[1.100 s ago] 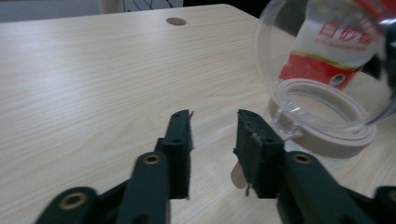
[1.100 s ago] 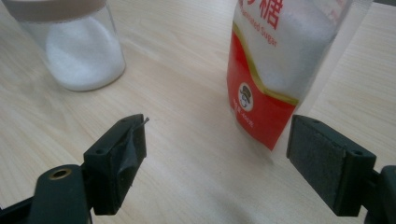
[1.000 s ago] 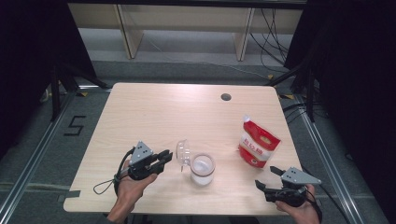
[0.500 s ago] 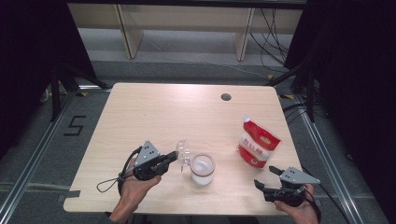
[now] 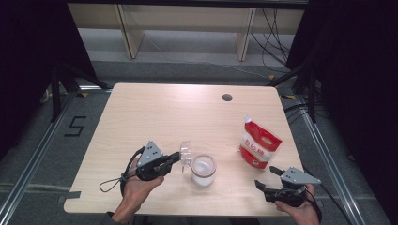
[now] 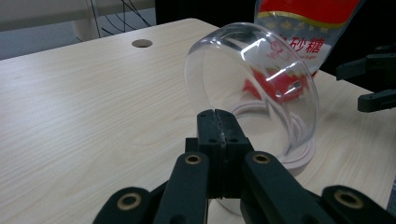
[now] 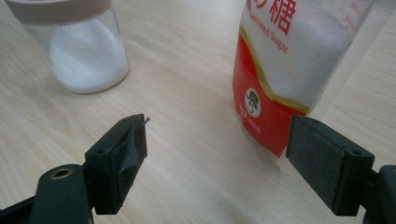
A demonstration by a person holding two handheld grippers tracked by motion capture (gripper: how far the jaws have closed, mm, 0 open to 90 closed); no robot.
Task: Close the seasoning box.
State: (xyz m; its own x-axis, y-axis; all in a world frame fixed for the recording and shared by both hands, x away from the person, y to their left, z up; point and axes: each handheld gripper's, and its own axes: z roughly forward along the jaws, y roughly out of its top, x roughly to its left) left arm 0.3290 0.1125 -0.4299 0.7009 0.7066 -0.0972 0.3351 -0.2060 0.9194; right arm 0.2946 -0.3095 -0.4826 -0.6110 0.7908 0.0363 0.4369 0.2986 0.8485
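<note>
Clear lid (image 5: pixel 186 155): pinched at its rim by left hand-held gripper (image 5: pixel 177 158), standing on edge, just left of open jar (image 5: pixel 203 169) on tabletop (image 5: pixel 178 112). Right hand-held gripper (image 5: pixel 268 177): jaws wide, empty, facing sugar bag (image 5: pixel 258 146), farther off.

Pale wooden table (image 5: pixel 155 112) on grey floor (image 5: pixel 42 140), light shelving (image 5: pixel 187 18) behind, black curtains (image 5: pixel 356 70) at the sides

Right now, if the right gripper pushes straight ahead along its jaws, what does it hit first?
Probably the sugar pouch, ahead between the open jaws of the right gripper; the jar sits off to one side.
</note>
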